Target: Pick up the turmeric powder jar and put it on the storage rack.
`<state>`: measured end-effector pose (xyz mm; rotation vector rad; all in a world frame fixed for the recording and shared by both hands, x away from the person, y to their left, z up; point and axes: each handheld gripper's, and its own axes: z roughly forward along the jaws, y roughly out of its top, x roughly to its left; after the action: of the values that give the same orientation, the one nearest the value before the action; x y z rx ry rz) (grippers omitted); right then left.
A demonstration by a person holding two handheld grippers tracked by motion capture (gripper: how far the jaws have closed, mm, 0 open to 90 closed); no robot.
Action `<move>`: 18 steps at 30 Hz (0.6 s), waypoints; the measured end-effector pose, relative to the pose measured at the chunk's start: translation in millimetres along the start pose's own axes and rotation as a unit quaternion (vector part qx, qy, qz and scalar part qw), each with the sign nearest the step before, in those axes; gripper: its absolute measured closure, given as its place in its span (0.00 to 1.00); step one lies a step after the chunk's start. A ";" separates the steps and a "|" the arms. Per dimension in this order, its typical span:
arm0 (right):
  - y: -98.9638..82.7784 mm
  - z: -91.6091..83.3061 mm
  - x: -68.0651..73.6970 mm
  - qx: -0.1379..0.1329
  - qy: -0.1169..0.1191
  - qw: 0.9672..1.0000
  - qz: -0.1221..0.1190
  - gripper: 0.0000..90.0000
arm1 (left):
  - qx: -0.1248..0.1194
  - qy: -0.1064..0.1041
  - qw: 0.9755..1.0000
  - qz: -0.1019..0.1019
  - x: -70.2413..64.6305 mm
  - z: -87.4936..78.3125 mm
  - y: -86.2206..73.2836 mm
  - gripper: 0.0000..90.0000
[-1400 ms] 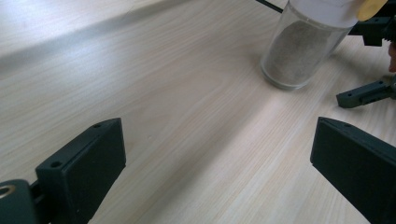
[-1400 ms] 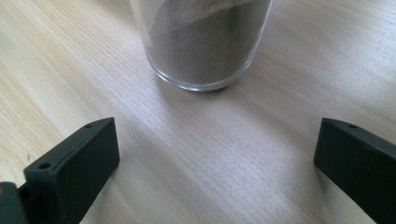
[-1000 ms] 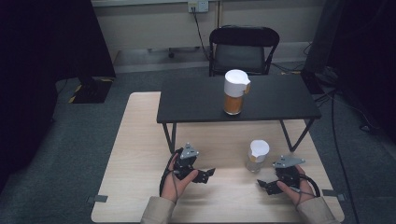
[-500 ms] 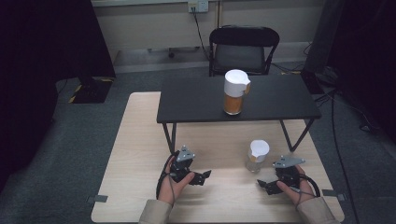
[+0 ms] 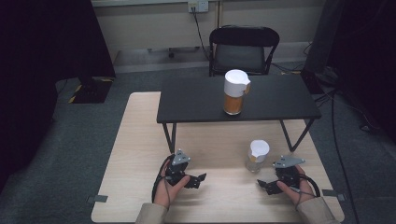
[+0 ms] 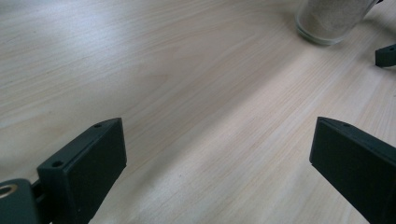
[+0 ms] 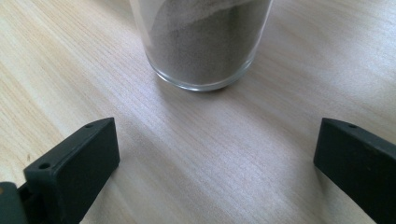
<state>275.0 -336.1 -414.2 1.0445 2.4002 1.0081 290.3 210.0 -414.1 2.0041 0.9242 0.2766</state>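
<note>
A small clear glass [image 5: 257, 156] with a white lid stands on the light wooden table [image 5: 140, 140], at its right. The glass [image 7: 203, 42] holds a grey-brown powder and stands just beyond my right gripper [image 7: 215, 163], whose jaws are wide apart and empty. That right gripper [image 5: 265, 185] lies low near the table's front edge, just right of the glass. My left gripper [image 5: 198, 179] rests at the front left, open and empty, and points toward the glass [image 6: 329, 21]. A tall jar [image 5: 235, 91] with a white lid and orange contents stands on the black raised shelf [image 5: 196, 100].
The black shelf stands on thin legs [image 5: 169, 137] across the back half of the table. A black chair [image 5: 243, 49] is behind it. Cables [image 5: 338, 140] run along the floor at the right. Bare wood lies between the two grippers.
Both hands have drawn slightly back toward the front edge of the table. The glass and the jar have stayed in place.
</note>
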 end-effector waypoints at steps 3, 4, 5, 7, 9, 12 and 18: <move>0.0 0.0 0.0 0.000 0.000 1.000 0.000 0.00 | -0.001 0.002 1.000 -0.001 0.8 -1.5 -2.5 0.03; 0.0 0.0 0.0 0.000 0.000 1.000 0.000 0.00 | 0.000 0.003 1.000 -0.001 1.1 -2.1 -3.5 0.03; 0.0 0.0 0.0 0.000 0.000 1.000 0.000 0.00 | 0.000 0.004 1.000 -0.002 1.2 -2.4 -4.4 0.03; 0.0 0.0 0.0 0.000 0.000 1.000 0.000 0.00 | 0.002 0.006 1.000 -0.002 1.8 -3.2 -6.0 0.03; 0.0 0.0 0.0 0.000 0.000 1.000 0.000 0.00 | 0.006 0.009 1.000 0.000 2.4 -4.1 -7.3 0.03; 0.0 0.0 0.0 0.000 0.000 1.000 0.000 0.00 | 0.007 0.013 1.000 -0.001 2.6 -6.0 -9.7 0.03; 0.0 0.0 0.0 0.000 0.000 1.000 0.000 0.00 | 0.013 0.024 1.000 -0.002 2.2 -8.7 -13.9 0.03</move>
<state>275.0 -336.1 -414.2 1.0443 2.4002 1.0079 280.4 221.6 -420.5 2.0271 0.9654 0.3129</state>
